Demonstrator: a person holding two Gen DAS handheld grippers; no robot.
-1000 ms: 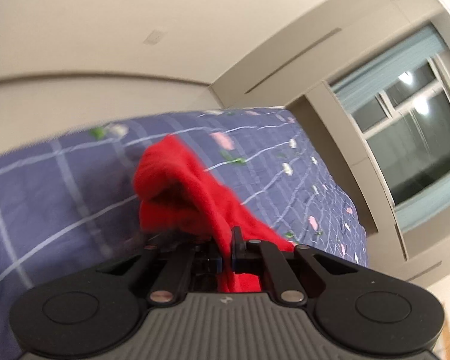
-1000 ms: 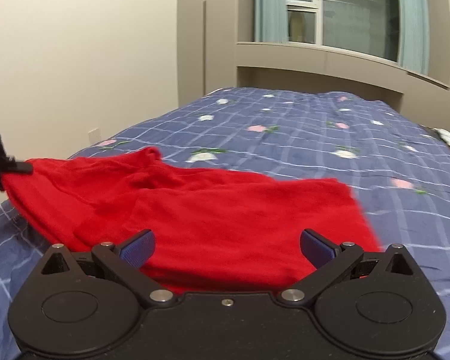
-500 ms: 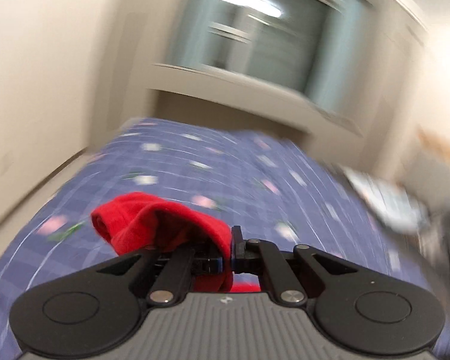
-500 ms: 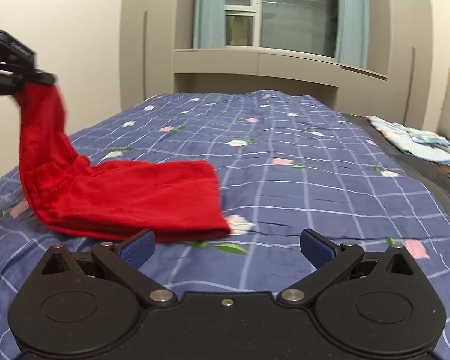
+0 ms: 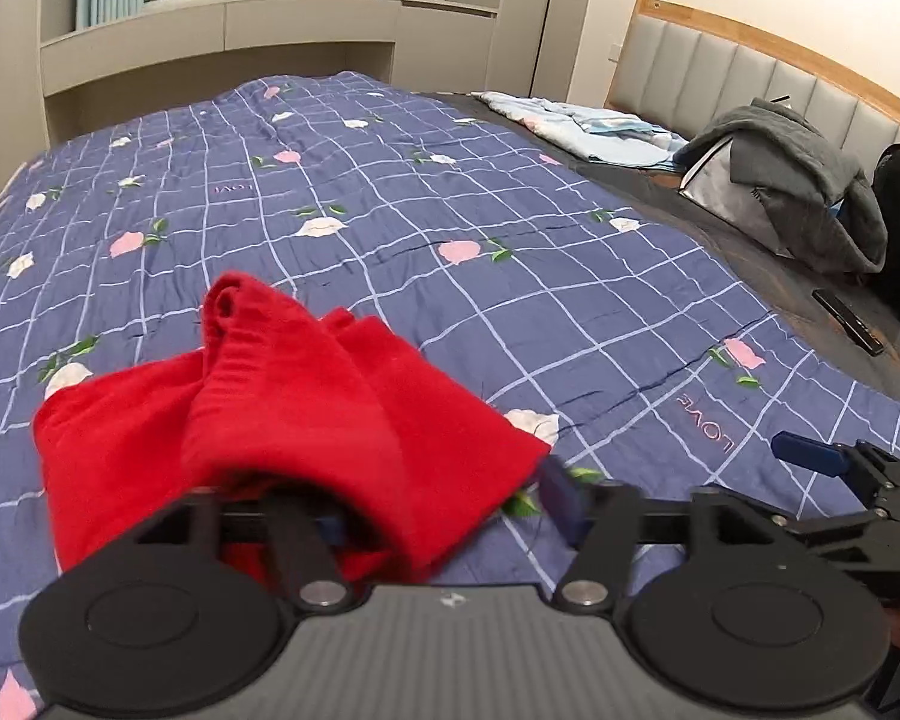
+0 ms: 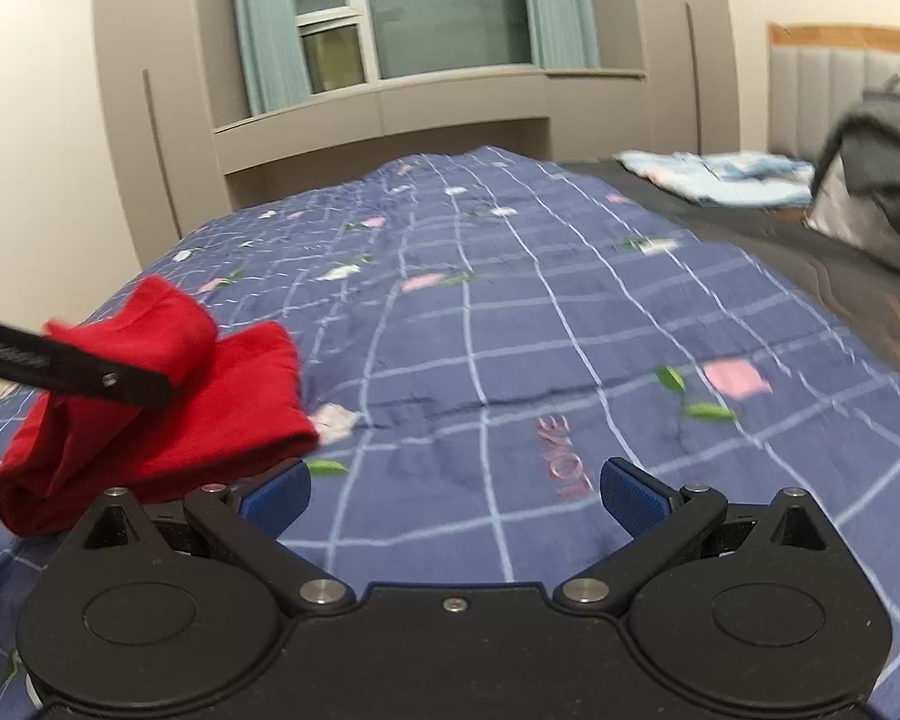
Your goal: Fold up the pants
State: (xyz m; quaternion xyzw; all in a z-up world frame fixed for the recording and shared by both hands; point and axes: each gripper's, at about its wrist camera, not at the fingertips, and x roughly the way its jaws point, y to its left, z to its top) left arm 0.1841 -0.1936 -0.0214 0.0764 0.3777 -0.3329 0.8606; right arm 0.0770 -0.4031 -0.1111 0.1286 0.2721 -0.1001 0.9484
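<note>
The left gripper (image 5: pixel 444 510) has just been opening its fingers, dropping the red pants (image 5: pixel 282 420) folded on the bed (image 5: pixel 510 252); the right gripper (image 6: pixel 453 495) hovers beside them, fingers apart, empty.

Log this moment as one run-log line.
stage: fold laid over | red pants: doubled on quilt | left gripper: jaws just opened, fabric draped over one finger | right gripper: open, empty

A bed (image 5: pixel 810 276) carries a blue checked quilt (image 5: pixel 390 228) printed with flowers. Red pants (image 5: pixel 306 420) lie folded over on the quilt's near left part. On the dark bare sheet beside the quilt lie a pale blue blanket (image 5: pixel 582 129), a grey jacket (image 5: pixel 798 174) and a flat dark device (image 5: pixel 847 321).
</note>
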